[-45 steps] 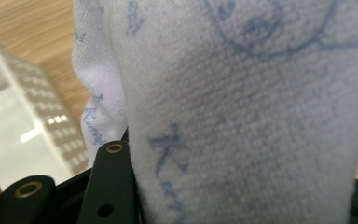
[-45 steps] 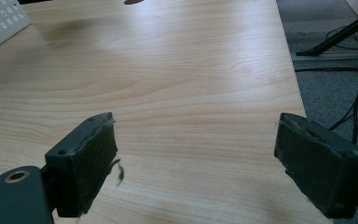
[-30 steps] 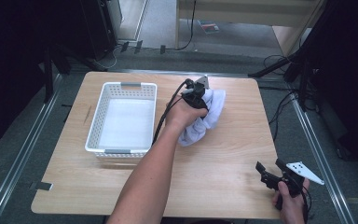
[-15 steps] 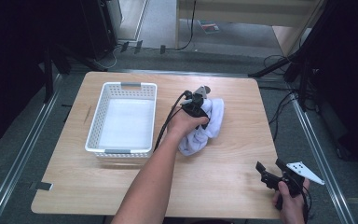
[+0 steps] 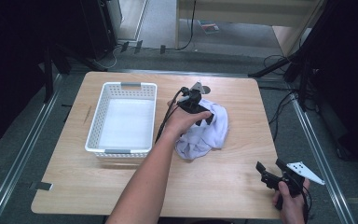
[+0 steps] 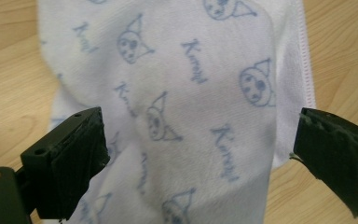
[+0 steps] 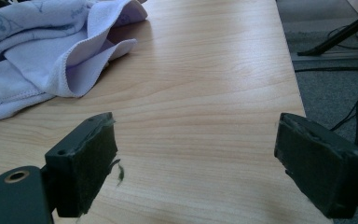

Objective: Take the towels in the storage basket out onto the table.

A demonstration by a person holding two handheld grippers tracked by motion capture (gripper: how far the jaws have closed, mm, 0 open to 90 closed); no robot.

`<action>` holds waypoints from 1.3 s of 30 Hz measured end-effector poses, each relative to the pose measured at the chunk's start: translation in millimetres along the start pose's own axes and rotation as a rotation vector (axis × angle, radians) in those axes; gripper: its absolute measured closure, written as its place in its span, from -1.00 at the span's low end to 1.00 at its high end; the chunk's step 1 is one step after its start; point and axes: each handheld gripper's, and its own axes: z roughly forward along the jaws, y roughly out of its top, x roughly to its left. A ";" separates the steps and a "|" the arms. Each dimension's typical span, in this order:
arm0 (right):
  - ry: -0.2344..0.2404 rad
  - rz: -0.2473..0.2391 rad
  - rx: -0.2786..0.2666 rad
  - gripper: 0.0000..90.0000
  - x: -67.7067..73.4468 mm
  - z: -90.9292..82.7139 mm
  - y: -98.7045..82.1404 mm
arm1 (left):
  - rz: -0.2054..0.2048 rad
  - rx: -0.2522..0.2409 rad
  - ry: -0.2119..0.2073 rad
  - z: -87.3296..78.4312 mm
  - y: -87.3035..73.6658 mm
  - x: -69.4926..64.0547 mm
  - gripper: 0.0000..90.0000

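A crumpled white towel point(image 5: 204, 131) with blue cartoon prints lies on the wooden table point(image 5: 121, 191), right of the basket. My left gripper point(image 5: 204, 117) hovers just over its top, jaws wide apart. In the left gripper view the towel point(image 6: 182, 93) spans the gap between both black pads point(image 6: 70, 158), with nothing pinched. My right gripper point(image 5: 266, 176) rests open near the table's front right corner, apart from the towel point(image 7: 42, 51), which lies far to its left.
A white plastic basket point(image 5: 97, 131) stands on the table's left half, its inside bare. Bare wood point(image 7: 205, 93) stretches between the towel and the right edge. Cables point(image 5: 284, 107) and stand legs lie on the floor around the table.
My left gripper has slid back and to the right over the towel, and the towel bunched more compactly under it. The right gripper stayed put.
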 end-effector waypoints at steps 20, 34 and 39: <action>-0.002 0.000 0.002 -0.71 0.4 0.3 0.1 | -0.099 -0.069 0.123 -74.7 -18.7 82.3 -1.00; -0.005 0.000 0.006 -0.71 0.5 0.6 0.2 | -0.225 -0.107 0.187 -117.1 -59.8 157.4 -1.00; -0.006 0.000 0.007 -0.71 0.5 0.7 0.3 | -0.254 -0.115 0.211 -130.8 -77.0 180.7 -1.00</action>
